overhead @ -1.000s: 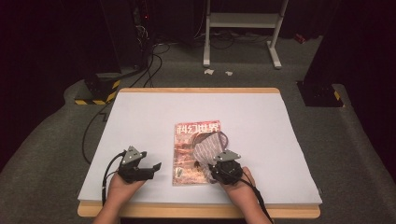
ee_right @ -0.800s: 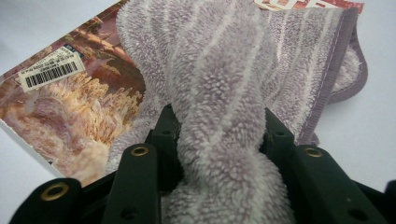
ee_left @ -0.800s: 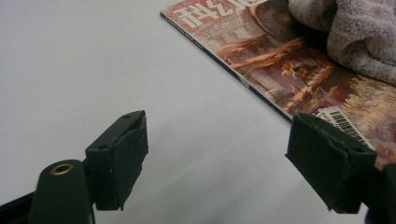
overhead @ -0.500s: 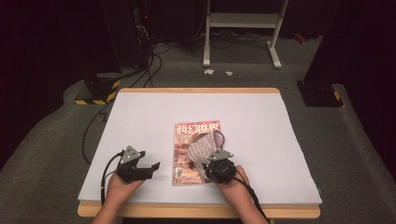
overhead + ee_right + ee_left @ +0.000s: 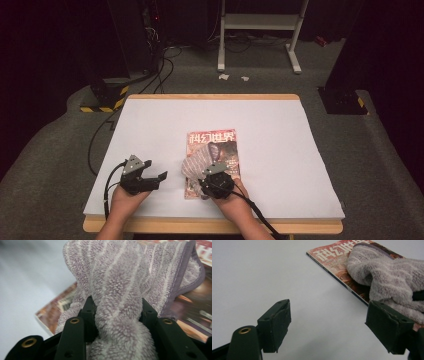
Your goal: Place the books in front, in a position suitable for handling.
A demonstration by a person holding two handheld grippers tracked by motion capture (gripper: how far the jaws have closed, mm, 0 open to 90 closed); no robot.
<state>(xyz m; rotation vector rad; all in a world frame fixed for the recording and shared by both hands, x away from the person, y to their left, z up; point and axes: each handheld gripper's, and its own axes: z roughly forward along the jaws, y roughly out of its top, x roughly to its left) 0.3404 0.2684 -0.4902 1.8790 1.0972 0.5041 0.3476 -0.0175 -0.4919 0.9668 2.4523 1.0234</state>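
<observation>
I see a white-topped table point(image 5: 280, 120) with a wooden edge on grey carpet point(image 5: 50, 150). Behind it — dark surroundings, a white metal stand point(image 5: 260, 22), black cables point(image 5: 160, 65) and hazard-striped bases point(image 5: 102, 102).

Bright table, dark bkgd, slight blur

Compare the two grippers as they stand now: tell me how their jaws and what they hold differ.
The left gripper has its jaws wide apart with nothing between them; the right gripper is clamped on a bunched grey striped towel. The left gripper sits over the bare white table beside the magazine; the right gripper is over the magazine itself. Both are black, two-jawed and hand-held near the table's near edge.
</observation>
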